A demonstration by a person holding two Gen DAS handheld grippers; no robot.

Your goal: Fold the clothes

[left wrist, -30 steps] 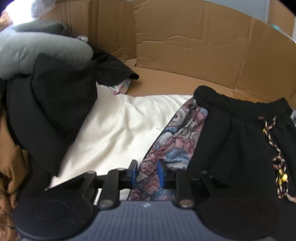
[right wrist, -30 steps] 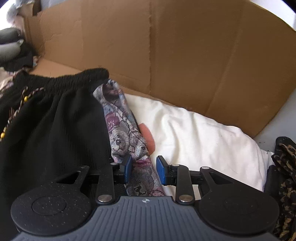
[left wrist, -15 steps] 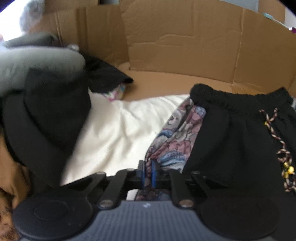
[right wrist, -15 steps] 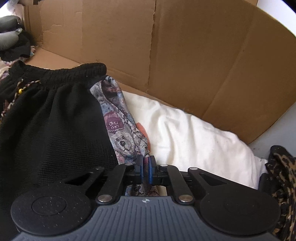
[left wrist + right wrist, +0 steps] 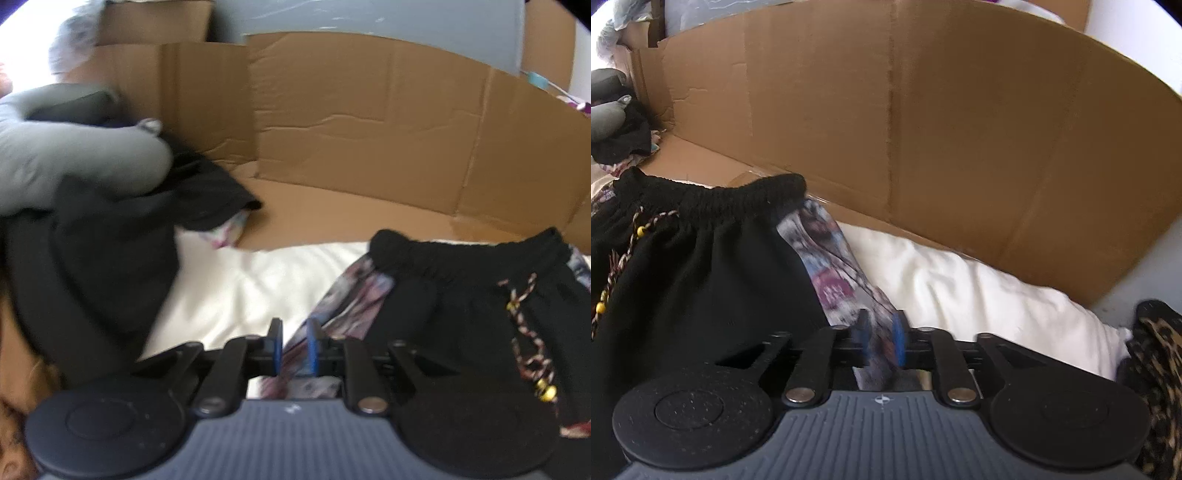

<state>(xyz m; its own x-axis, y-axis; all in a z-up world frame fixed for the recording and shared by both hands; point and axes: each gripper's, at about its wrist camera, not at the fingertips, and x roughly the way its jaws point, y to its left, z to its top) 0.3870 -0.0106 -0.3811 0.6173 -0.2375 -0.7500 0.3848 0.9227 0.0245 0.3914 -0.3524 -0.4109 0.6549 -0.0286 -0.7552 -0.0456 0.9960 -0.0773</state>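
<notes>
Black shorts (image 5: pixel 461 295) with an elastic waistband, a braided drawstring (image 5: pixel 524 332) and patterned side panels lie on a white sheet (image 5: pixel 251 291). My left gripper (image 5: pixel 293 343) holds the left patterned side panel (image 5: pixel 354 299) between its blue pads, jaws a little apart. My right gripper (image 5: pixel 881 338) holds the right patterned side panel (image 5: pixel 831 258) of the same shorts (image 5: pixel 713 273), fabric between its pads. Both frames are blurred.
A pile of grey and black clothes (image 5: pixel 85 184) sits at the left on the sheet. Cardboard walls (image 5: pixel 369 122) stand behind, also in the right wrist view (image 5: pixel 960 147). A leopard-print garment (image 5: pixel 1156 354) lies at the far right.
Both grippers closed on the patterned side panels half a second ago; now the jaws show a wider gap with fabric between. Both have lifted and pulled back; the views are motion-blurred.
</notes>
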